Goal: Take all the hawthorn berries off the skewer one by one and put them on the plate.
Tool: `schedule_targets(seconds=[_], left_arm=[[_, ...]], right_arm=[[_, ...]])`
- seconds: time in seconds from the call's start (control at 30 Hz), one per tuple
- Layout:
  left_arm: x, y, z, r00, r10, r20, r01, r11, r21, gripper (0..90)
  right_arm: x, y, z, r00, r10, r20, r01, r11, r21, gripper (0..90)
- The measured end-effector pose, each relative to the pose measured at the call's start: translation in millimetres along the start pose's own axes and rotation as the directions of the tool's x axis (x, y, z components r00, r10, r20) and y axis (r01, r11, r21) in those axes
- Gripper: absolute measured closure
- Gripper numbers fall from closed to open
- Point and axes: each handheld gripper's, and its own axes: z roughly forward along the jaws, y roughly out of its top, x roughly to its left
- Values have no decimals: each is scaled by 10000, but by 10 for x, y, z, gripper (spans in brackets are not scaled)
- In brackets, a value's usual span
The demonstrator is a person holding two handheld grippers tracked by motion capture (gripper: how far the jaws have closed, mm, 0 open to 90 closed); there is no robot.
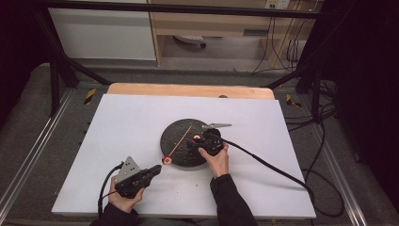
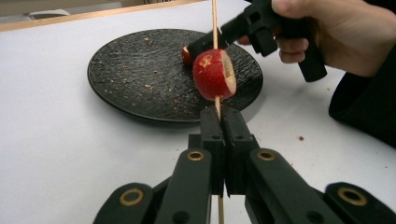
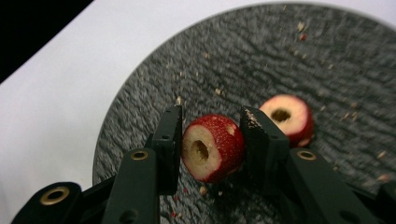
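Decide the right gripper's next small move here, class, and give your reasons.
Probably lift the cored red fruit piece, clamped in the right gripper, off the dark round plate towards the free tip of the thin wooden skewer. The left gripper holds that skewer with one fruit piece already threaded.

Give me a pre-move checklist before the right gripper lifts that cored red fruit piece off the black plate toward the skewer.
1. Left gripper clamped on the wooden skewer: ok, jaws closed on the stick.
2. Threaded fruit piece seated on the skewer above the jaws: ok.
3. Right gripper around the cored fruit piece: ok, one jaw on each side; firm pad contact: cannot tell.
4. Core hole open for threading: ok, it shows on the cut face.
5. Second cored piece apart from the jaws: not ok, it lies right beside one jaw.
6. Black plate flat on the table: ok.
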Motion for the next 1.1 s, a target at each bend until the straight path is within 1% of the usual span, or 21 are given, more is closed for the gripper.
schedule_targets(seconds=[0.2, 0.27, 0.37, 0.5, 0.63, 0.7, 0.77, 0.83, 0.97, 1.1], left_arm=[[2, -1, 2, 10000, -24, -2, 24, 10000, 41, 884], [3, -2, 2, 10000, -28, -10, 29, 10000, 45, 884], [2, -1, 0, 10000, -14, -20, 14, 10000, 47, 884], [3, -1, 3, 10000, -10, -34, 10, 10000, 64, 884], [3, -4, 14, 10000, -33, -45, 33, 9999, 99, 884], [3, -4, 17, 10000, -46, -46, 46, 9999, 103, 884], [3, -6, 21, 10000, -55, -55, 55, 9999, 106, 884], [3, -6, 23, 10000, -61, -64, 62, 9999, 110, 884], [1, -5, 30, 10000, -64, -66, 65, 9999, 118, 884], [-3, -4, 33, 10000, -49, -81, 49, 9999, 112, 884]], right_arm=[[6, -78, 59, 9999, -108, 19, 108, 9992, 375, 600], [19, -81, 45, 9999, -154, 22, 153, 9991, 392, 569], [45, -60, -11, 9997, -227, -61, 228, 9995, 216, 529], [92, -20, -160, 9991, -390, -174, 387, 9991, -173, 459], [142, 7, -309, 9984, -449, -336, 428, 9972, -610, 342], [176, 16, -376, 9978, -479, -456, 441, 9957, -816, 267], [210, 21, -428, 9968, -498, -631, 441, 9950, -896, 211], [245, 14, -474, 9958, -584, -709, 510, 9935, -1014, 148], [301, -20, -526, 9936, -798, -804, 710, 9918, -1065, 80], [348, -53, -554, 9925, -822, -905, 715, 9907, -1159, 48]])
